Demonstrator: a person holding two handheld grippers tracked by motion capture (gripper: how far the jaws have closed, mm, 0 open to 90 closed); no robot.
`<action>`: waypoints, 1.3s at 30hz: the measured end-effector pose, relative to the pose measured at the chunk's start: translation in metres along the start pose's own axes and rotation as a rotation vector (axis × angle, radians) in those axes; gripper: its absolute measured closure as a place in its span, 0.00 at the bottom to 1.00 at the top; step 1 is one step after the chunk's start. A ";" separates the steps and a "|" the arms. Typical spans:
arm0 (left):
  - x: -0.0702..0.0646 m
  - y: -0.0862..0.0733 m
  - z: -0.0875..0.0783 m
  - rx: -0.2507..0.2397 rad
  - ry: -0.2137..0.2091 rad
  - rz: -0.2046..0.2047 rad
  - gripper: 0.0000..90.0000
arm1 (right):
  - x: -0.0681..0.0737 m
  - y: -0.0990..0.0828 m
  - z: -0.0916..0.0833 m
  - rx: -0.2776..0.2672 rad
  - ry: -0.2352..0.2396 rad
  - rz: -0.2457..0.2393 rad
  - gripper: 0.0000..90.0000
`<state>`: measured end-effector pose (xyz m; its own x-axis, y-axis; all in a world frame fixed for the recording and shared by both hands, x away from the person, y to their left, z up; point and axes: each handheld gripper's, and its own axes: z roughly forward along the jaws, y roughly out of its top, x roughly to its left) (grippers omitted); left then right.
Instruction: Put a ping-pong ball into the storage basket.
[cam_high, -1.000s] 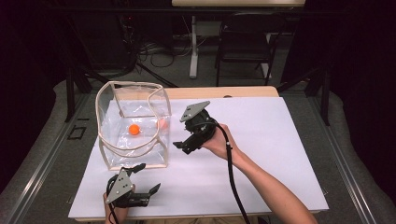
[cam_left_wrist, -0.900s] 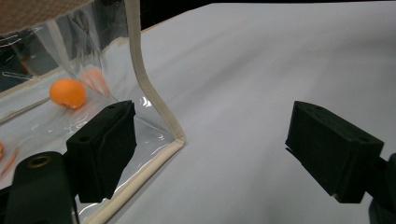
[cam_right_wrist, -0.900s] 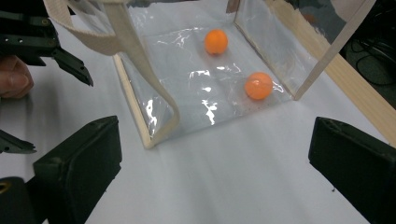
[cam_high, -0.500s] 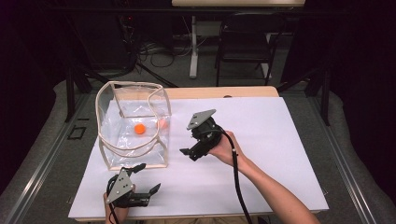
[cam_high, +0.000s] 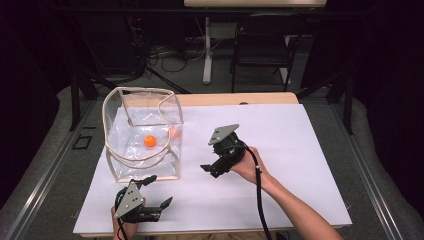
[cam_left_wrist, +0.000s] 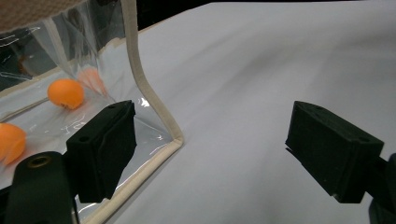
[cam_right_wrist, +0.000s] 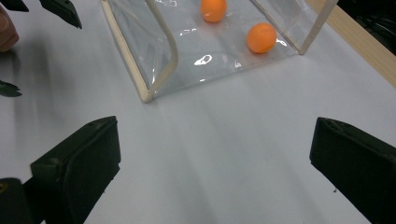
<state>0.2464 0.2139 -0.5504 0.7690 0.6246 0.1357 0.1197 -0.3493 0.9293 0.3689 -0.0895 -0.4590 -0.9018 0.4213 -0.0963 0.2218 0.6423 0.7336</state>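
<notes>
At the centre of the high view, the right hand-held gripper (cam_high: 214, 169) is hovering over the white sheet (cam_high: 300, 150) covering the worktop (cam_high: 240, 98), its jaws spread wide with nothing between them. Left of it in the frame, a clear bag (cam_high: 142, 135) with a cream trim is standing open on the sheet, and an orange ball (cam_high: 149, 141) is lying on its floor. In the right gripper view the bag is sitting in the upper middle of the frame with two orange balls (cam_right_wrist: 261, 37) inside, well apart from the jaws. At the lower left of the high view, the left hand-held gripper (cam_high: 157, 192) is resting near the worktop's front edge, just below the bag's near corner, jaws also gaping and empty. In the left gripper view, the bag's trimmed corner (cam_left_wrist: 175, 137) is lying just beside the left-hand jaw, with the balls showing through the plastic at the frame's left.
</notes>
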 end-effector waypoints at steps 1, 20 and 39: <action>0.000 0.000 0.000 0.000 0.001 0.000 0.17 | 0.000 -0.002 0.000 0.001 0.003 0.004 0.02; 0.000 0.000 0.000 -0.002 0.004 -0.001 0.17 | 0.006 -0.040 -0.005 0.043 -0.016 0.020 0.02; 0.000 0.000 -0.001 -0.004 0.005 -0.001 0.17 | 0.011 -0.071 -0.018 0.048 -0.043 0.042 0.02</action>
<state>0.2460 0.2141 -0.5498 0.7656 0.6286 0.1366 0.1176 -0.3455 0.9310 0.3361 -0.1423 -0.5000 -0.8745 0.4754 -0.0957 0.2779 0.6530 0.7045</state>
